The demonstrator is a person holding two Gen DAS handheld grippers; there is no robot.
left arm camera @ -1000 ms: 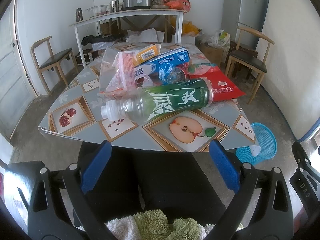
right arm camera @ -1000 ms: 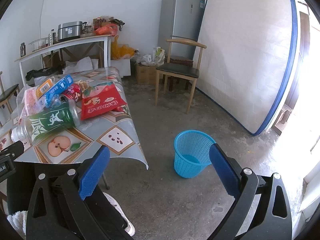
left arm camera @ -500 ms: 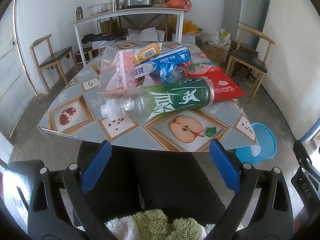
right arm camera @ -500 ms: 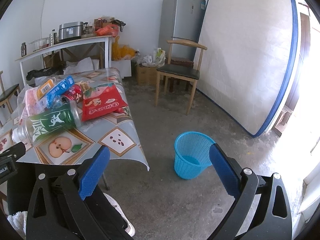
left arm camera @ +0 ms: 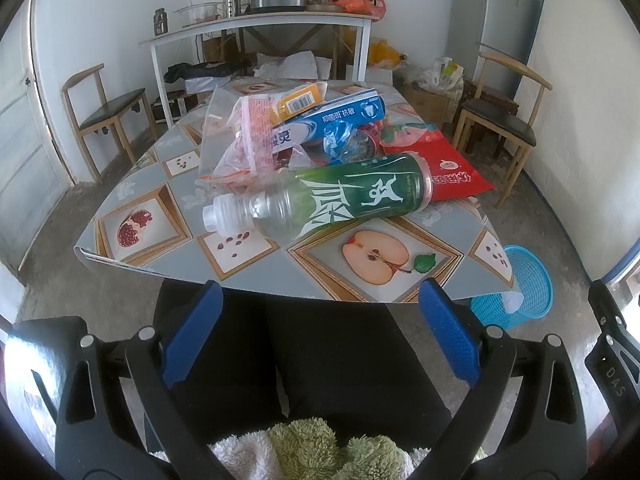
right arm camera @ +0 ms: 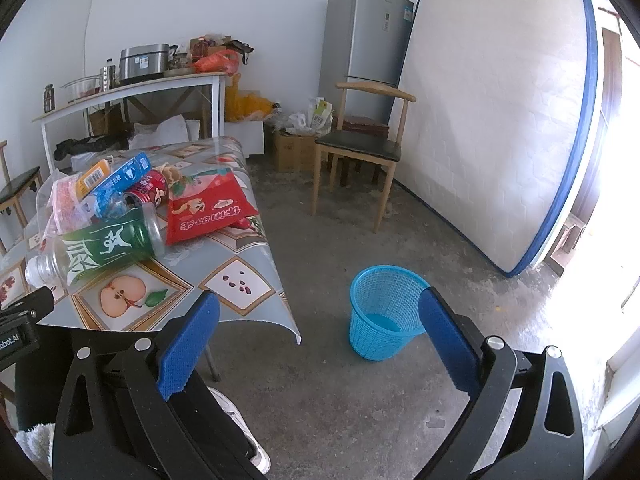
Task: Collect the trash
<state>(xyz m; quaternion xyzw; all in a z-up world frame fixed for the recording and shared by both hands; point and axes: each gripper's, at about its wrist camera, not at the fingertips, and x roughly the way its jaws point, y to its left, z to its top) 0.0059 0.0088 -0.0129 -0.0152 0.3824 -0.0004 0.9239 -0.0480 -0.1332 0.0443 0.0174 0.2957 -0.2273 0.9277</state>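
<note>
A pile of trash lies on the fruit-print table (left arm camera: 168, 248): a green-labelled plastic bottle (left arm camera: 340, 200) (right arm camera: 104, 248) on its side nearest me, a red snack bag (left arm camera: 444, 168) (right arm camera: 208, 210), a blue toothpaste box (left arm camera: 340, 118), a red can (right arm camera: 150, 192) and clear plastic wrappers (left arm camera: 248, 140). A blue mesh bin (right arm camera: 384, 312) (left arm camera: 520, 288) stands on the floor right of the table. My left gripper (left arm camera: 320, 336) is open, held low in front of the table over the person's lap. My right gripper (right arm camera: 316, 344) is open above the floor, beside the bin.
Wooden chairs stand at the left (left arm camera: 104, 108) and right (right arm camera: 360, 148). A white side table (left arm camera: 260, 28) with kitchenware lines the back wall. A fridge (right arm camera: 364, 44) and a leaning mattress (right arm camera: 492, 120) fill the right side. The person's dark trousers (left arm camera: 320, 360) sit below the table edge.
Both views have shifted only slightly; the table and bin sit a touch lower in frame. Nothing was grasped or moved.
</note>
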